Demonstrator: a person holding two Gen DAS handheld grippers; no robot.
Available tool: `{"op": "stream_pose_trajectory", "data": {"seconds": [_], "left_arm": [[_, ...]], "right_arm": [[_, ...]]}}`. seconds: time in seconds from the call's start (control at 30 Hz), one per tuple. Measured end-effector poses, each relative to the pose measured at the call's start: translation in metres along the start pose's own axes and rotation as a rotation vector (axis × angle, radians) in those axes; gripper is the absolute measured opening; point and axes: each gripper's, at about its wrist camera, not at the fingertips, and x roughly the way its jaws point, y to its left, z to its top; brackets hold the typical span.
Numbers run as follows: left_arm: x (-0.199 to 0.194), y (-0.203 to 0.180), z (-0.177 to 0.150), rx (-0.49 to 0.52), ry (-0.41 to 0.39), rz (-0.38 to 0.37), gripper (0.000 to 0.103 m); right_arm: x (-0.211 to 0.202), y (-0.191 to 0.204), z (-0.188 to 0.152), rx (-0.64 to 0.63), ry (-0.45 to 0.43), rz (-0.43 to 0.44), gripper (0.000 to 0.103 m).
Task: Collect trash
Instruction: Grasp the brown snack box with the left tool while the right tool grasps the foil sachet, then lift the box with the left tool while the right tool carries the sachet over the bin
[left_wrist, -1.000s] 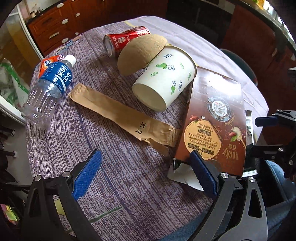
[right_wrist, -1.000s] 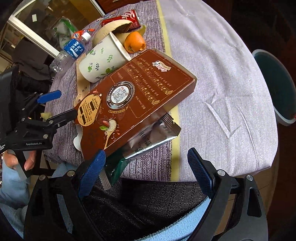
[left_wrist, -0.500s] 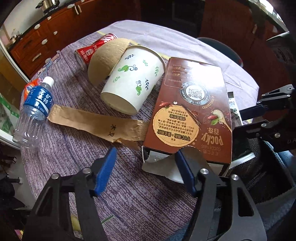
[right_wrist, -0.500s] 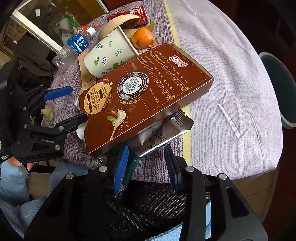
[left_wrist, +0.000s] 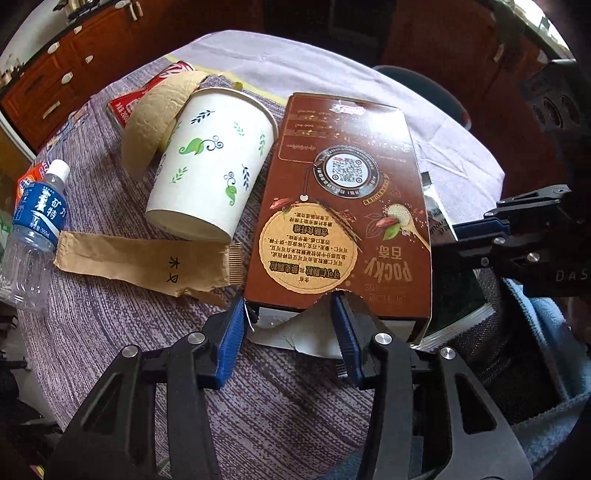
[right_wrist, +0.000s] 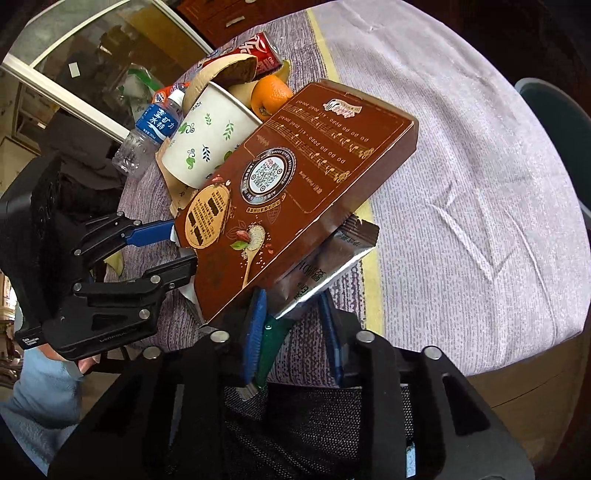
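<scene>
Left gripper (left_wrist: 288, 325): jaws closing, about half open, straddling the torn open end of the brown snack box (left_wrist: 343, 206); blue pads at the flap, not clearly pressing yet. Right gripper (right_wrist: 291, 325): jaws closing, fairly narrow, around the end of a silver foil packet (right_wrist: 325, 266) poking out from under the box; firm contact not certain.

Box lying at the near edge of the round table (right_wrist: 461, 166), one long side propped up on the packet, so tilted. Probably light and mostly empty; thin card, stiff along its length but easily crushed at the torn mouth. Better taken across the solid side walls just behind the opening than by the loose flap, which could bend or tear away. Packet thin, crinkly, slippery; best pinched flat on its sealed end.

Just beyond the box: a paper cup (left_wrist: 214, 162) on its side, touching the box's edge. Beside it a long brown paper sleeve (left_wrist: 144, 262), a curled tan piece of card (left_wrist: 155, 114), a red can (left_wrist: 147, 92), a water bottle (left_wrist: 33, 229). An orange (right_wrist: 269, 96) behind the cup. All likely light; the can and bottle apt to roll.
</scene>
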Motion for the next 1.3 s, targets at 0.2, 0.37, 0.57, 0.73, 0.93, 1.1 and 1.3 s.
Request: {"op": "stream_pose_trajectory", "data": {"seconds": [0.2,0.37,0.57,0.73,0.93,1.1,1.3], "left_arm": [[0.005,-0.012,0.011,0.017,0.017,-0.004,0.047],[0.008,-0.014,0.02,0.013,0.033,0.009,0.048],[-0.002,-0.017,0.022,0.006,0.03,-0.03,0.059],[-0.021,-0.032,0.019,0.058,-0.001,-0.027,0.068],[-0.042,-0.04,0.013,0.075,-0.021,-0.065,0.069],[-0.071,-0.034,0.009,0.042,-0.069,-0.104,0.069],[-0.078,-0.03,0.035,-0.025,-0.118,-0.058,0.07]], "right_arm": [[-0.007,-0.02,0.005,0.05,-0.016,0.04,0.017],[-0.003,-0.029,-0.002,0.085,-0.041,0.068,0.014],[-0.036,-0.018,0.001,0.043,-0.131,0.083,0.008],[-0.052,-0.016,0.014,0.003,-0.153,0.08,0.008],[-0.068,0.0,0.02,-0.051,-0.183,0.077,0.008],[-0.077,0.013,0.028,-0.095,-0.187,0.062,0.008],[-0.078,0.033,0.035,-0.14,-0.19,0.055,0.008]]}}
